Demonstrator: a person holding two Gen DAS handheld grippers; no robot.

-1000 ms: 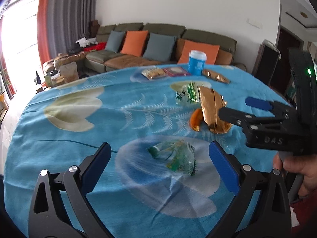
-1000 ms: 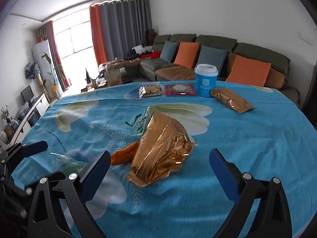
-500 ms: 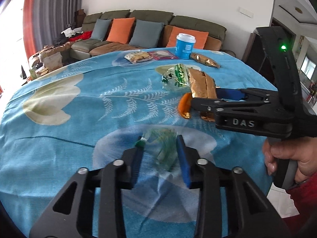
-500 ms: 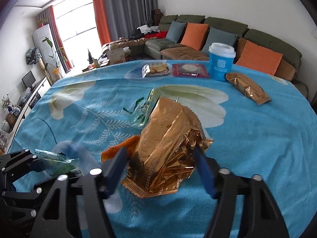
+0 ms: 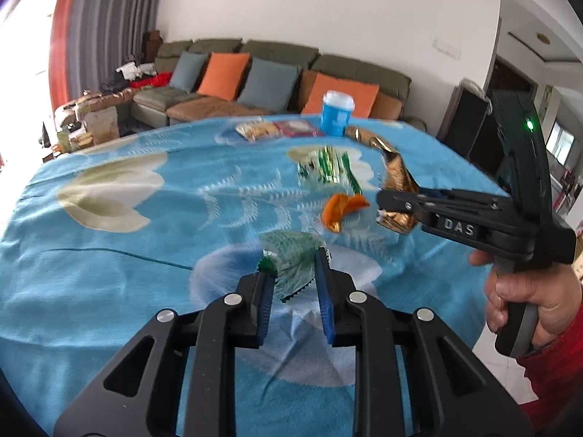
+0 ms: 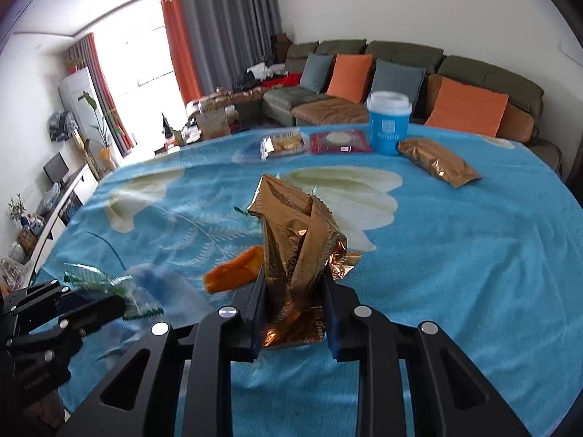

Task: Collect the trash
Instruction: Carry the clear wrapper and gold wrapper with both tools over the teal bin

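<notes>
Both hand-held grippers were closing to collect trash: the left hand-held gripper [image 5: 293, 276] pinched a green-printed clear wrapper [image 5: 291, 255], apparently lifted; the right hand-held gripper [image 6: 293, 304] clamped a crumpled gold foil bag [image 6: 298, 240] off the surface [image 6: 455, 255].

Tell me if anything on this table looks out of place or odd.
Empty wrappers litter the blue tablecloth: an orange scrap lies loose mid-table. The right gripper is closing on a crumpled gold wrapper, the left gripper on a clear green wrapper. Nothing looks spilled or broken.
</notes>
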